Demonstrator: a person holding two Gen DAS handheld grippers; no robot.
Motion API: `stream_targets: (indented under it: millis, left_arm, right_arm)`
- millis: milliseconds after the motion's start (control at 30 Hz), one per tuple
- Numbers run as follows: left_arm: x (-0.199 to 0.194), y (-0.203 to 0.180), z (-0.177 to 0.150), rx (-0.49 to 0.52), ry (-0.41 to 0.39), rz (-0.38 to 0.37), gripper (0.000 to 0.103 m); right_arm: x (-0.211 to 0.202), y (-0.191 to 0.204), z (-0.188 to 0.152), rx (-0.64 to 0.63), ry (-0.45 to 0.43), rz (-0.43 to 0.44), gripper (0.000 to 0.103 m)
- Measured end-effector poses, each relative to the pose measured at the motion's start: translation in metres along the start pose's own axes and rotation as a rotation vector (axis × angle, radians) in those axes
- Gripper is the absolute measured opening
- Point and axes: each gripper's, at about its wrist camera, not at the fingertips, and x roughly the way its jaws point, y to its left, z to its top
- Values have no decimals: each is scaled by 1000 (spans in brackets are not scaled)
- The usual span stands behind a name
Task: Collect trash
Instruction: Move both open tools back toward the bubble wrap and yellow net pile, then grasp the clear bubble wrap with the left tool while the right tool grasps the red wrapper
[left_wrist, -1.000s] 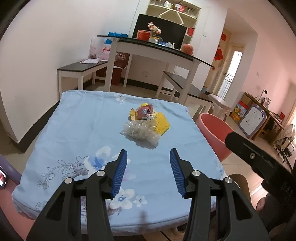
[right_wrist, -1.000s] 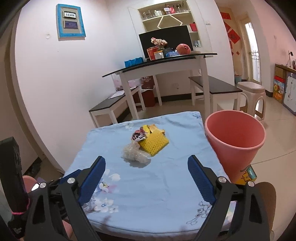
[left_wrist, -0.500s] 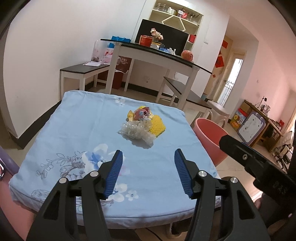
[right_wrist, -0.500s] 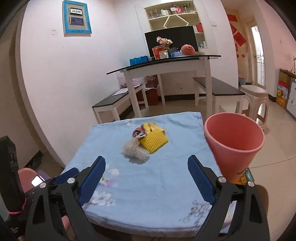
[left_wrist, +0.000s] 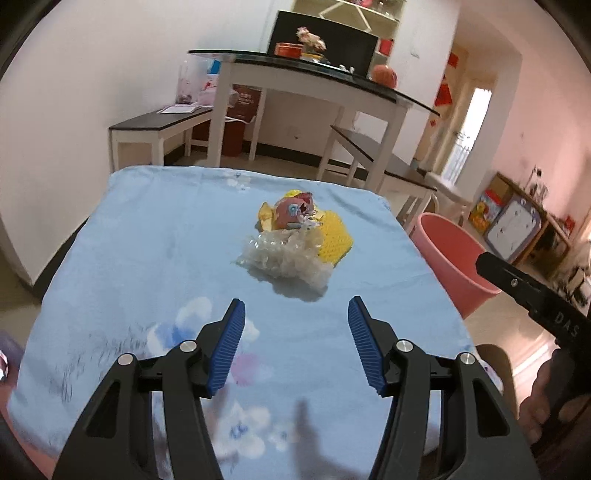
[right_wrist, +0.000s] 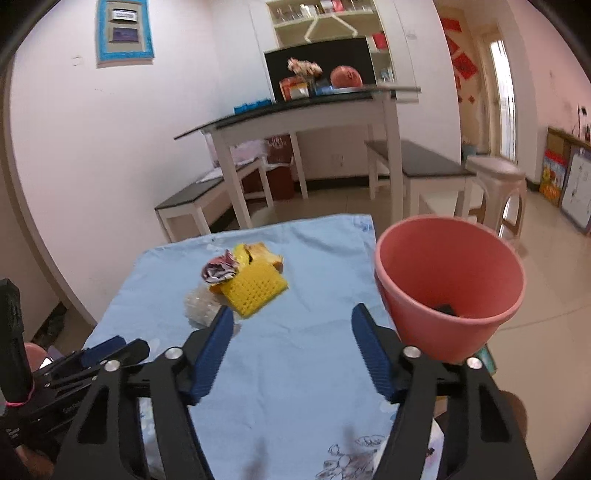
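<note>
I was at the reach-in step of collecting the trash: nothing was gripped yet, and both tongs hung above the near part of the blue flowered tablecloth. My left gripper had its blue ribbed fingers spread wide with nothing between them, aimed at the pile, and my right gripper was spread just as wide and equally empty. The trash sat in one small heap near the middle of the cloth, well apart from both sets of fingertips. Nearest me lay a crumpled wad of clear bubble wrap, loose and puffy, which I judged would squash and spring back under a pinch. Touching it on the far right was a yellow foam net sleeve, flattish with a grid of holes, and on top behind sat a crumpled reddish wrapper beside a scrap of yellow packaging. The pink bucket stood off the right edge of the table, mouth open, with something small and dark at its bottom. My next move, I reckoned, was to push the left tongs forward and down over the bubble wrap, close on it, then carry it across to the bucket.
</note>
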Motion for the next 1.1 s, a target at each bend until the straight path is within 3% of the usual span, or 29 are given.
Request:
stream_targets:
  millis: [233,500,533,567,667,867,967,1100]
  left_arm:
    - [44,0,29,-92,45,-37,59]
    - [103,-14,41,-91,122,132,58]
    - [106,-12,40,-95,129,143,57]
    - [109,-9,40,-100,135,161,48]
    - [104,6,36,-136,137,152,37]
    - [71,29,33,-144,93,166,34]
    - [54,37,29,-141,68,172,34]
    - [40,51,20,-182,70,149,34]
  right_arm:
    - [30,-5,10,-15,36,31,63]
    - [59,-7,19,-19,77,52,63]
    - [63,-7,20,-12,83,62,63]
    - [67,-7,21,-6,89,73,63]
    - [77,-4,26,-3,101,101,63]
    - [99,19,32,-24,135,161,63]
    - [111,48,37,-72,155,204,64]
    - [130,88,44,-153,146,194,69]
